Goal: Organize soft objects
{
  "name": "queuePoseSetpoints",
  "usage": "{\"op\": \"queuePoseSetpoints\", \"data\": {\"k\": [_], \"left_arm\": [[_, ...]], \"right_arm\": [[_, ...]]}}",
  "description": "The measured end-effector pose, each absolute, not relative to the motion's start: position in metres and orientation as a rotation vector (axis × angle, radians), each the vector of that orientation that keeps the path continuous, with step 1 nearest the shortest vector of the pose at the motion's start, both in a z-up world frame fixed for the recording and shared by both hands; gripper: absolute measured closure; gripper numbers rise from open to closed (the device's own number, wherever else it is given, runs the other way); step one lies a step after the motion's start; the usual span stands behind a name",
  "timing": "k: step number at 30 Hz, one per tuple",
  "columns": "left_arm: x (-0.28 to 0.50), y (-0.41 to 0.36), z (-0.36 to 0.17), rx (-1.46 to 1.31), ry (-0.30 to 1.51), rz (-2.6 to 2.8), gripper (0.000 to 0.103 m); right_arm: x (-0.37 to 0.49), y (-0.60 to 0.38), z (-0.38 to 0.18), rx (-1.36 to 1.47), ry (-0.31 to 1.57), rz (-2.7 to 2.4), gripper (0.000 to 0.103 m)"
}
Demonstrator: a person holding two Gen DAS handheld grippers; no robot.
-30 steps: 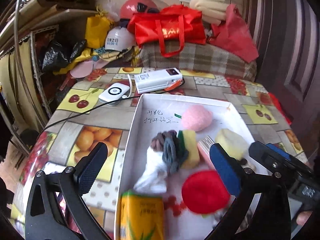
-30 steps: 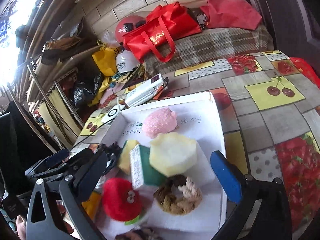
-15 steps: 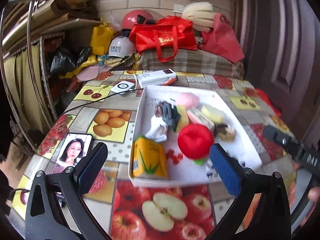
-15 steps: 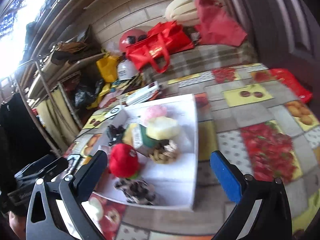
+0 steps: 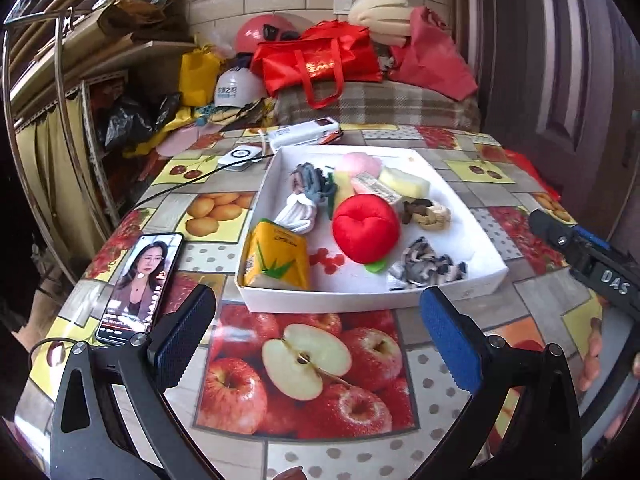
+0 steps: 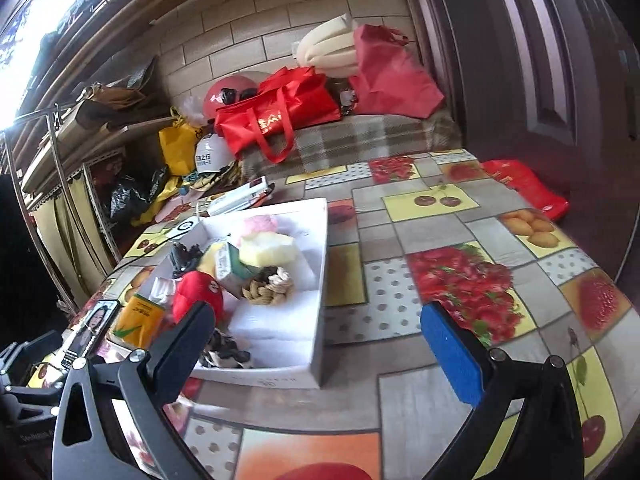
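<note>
- Two grippers hang over the near edge of the surface (image 5: 472, 208), both with fingers spread wide and nothing between them: the left gripper (image 5: 318, 336) faces the near wall of the white tray (image 5: 360, 300), and the right gripper (image 6: 318, 354) sits beside the tray's near right corner.
- The soft things lie together in the tray: a red plush ball (image 5: 366, 232) near the middle, a yellow tissue pack (image 5: 278, 260) in the near left corner, a white cloth bundle (image 5: 298, 214) just behind the pack, and grey hair ties (image 5: 310, 178) further back.
- Along the back and right of the tray sit a pink puff (image 5: 358, 164), a pale yellow sponge (image 5: 404, 182), a knotted rope ring (image 5: 430, 214) and a dark-and-white fabric scrap (image 5: 424, 268) by the near wall.
- The left wrist view alone shows fully a phone (image 5: 140, 284) with a lit screen lying left of the tray, and the body of the right gripper at its right edge with fingertips of a hand (image 5: 592, 356) on it.
- The right wrist view alone shows the bare fruit-patterned surface right of the tray and a red bag (image 6: 528, 188) past its far edge.
</note>
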State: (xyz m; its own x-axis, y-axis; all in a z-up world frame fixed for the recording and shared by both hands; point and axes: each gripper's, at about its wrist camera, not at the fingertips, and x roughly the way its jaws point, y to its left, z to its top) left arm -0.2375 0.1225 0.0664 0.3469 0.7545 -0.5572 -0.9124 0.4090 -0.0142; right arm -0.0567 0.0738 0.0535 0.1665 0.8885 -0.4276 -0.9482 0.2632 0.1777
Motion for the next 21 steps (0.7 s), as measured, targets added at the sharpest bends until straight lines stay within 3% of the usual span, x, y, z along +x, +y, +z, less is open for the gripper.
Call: {"op": "queuePoseSetpoints", "data": {"k": [11, 21], "left_arm": [[-0.225, 0.108, 0.074, -0.332, 0.542, 1.147, 0.000], [-0.189, 0.093, 0.070, -0.283, 0.635, 1.115, 0.000]], "right_arm": [[-0.028, 0.023, 0.059, -0.104, 0.401, 1.076, 0.000], [0.025, -0.033, 0.062, 0.071, 0.472, 1.018, 0.000]]}}
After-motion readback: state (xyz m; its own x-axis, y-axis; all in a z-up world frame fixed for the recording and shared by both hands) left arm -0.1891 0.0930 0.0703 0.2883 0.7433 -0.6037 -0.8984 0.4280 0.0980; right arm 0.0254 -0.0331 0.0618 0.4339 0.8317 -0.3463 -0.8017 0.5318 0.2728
